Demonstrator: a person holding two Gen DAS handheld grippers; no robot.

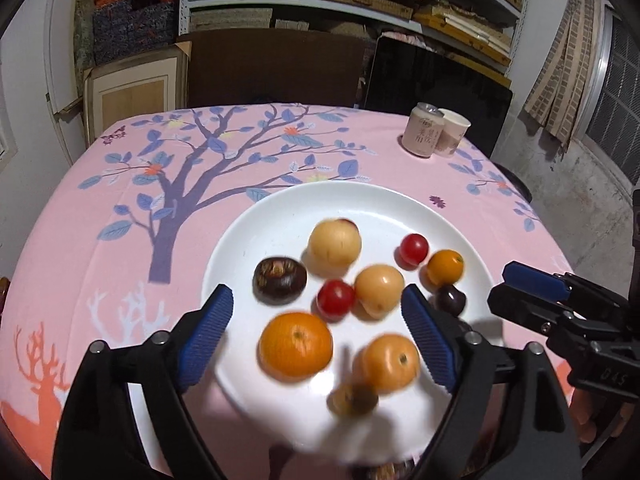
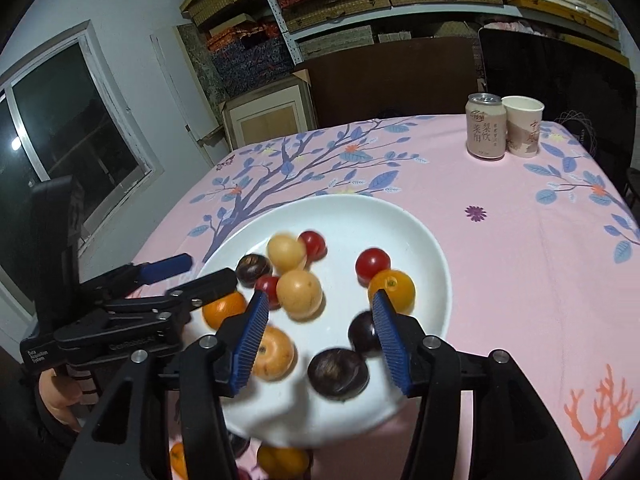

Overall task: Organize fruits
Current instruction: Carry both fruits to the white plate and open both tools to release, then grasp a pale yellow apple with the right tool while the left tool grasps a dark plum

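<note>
White plate [image 1: 260, 216] of mixed fruit on pink tablecloth [image 1: 120, 240], left gripper [image 1: 316, 344] spread wide above oranges [image 1: 295, 346], right gripper [image 2: 320, 344] likewise agape and empty, can [image 2: 485, 126] beside paper cup [image 2: 522, 126] behind

Glossy white glazed plate [image 1: 256, 232]; smooth shiny tomato [image 1: 414, 249]; matt printed cloth [image 1: 120, 168] covering the bench; ribbed blue rubbery fingers [image 2: 251, 332] on matt black plastic; metal can [image 2: 485, 126]; paper cup [image 2: 523, 126]
</note>
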